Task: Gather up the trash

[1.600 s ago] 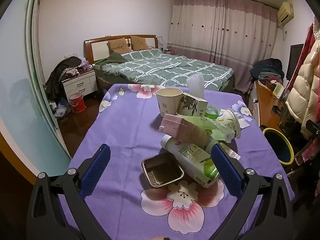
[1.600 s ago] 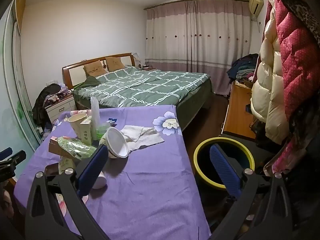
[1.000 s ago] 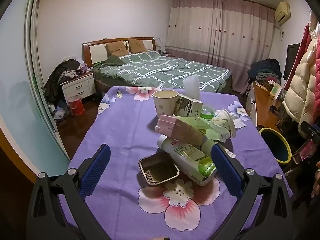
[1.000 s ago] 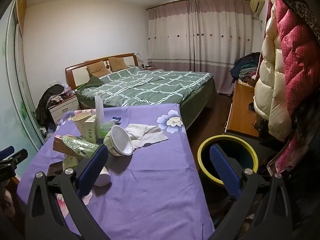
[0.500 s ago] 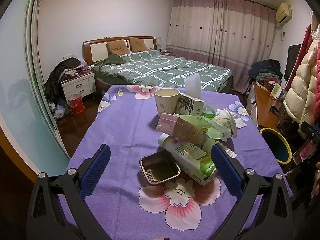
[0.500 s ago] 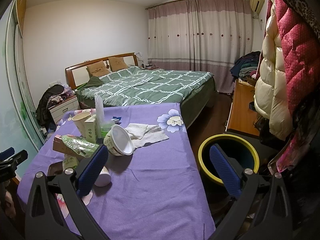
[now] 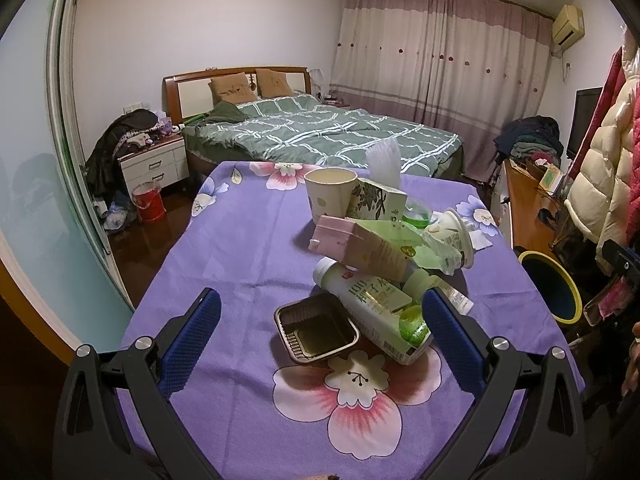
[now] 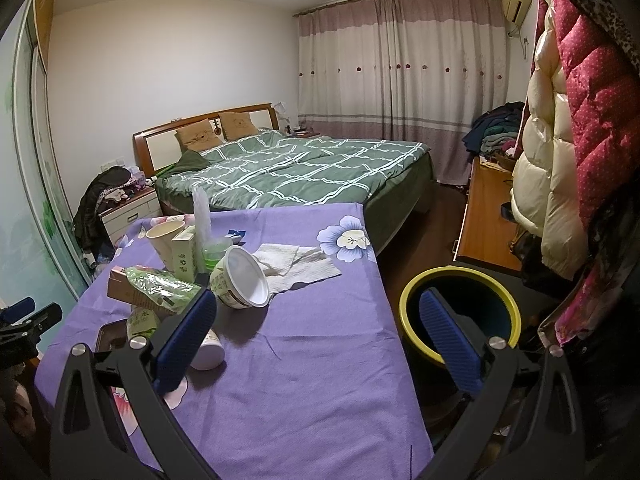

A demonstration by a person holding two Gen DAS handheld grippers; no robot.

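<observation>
Both tools agape (L [image 7: 320, 336], R [image 8: 316, 338]), trash pile [image 7: 384, 256] on table [image 7: 240, 248], bin [image 8: 460, 316] nearby

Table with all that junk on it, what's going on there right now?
Nothing is picked up yet. The left gripper hangs open over the purple table, lined up on the brown tray and the white bottle lying beside it. The right gripper is open and empty too, between the table edge and the yellow-rimmed bin on the floor. Paper cup, pink carton and tipped bowl sit untouched in the pile.
</observation>
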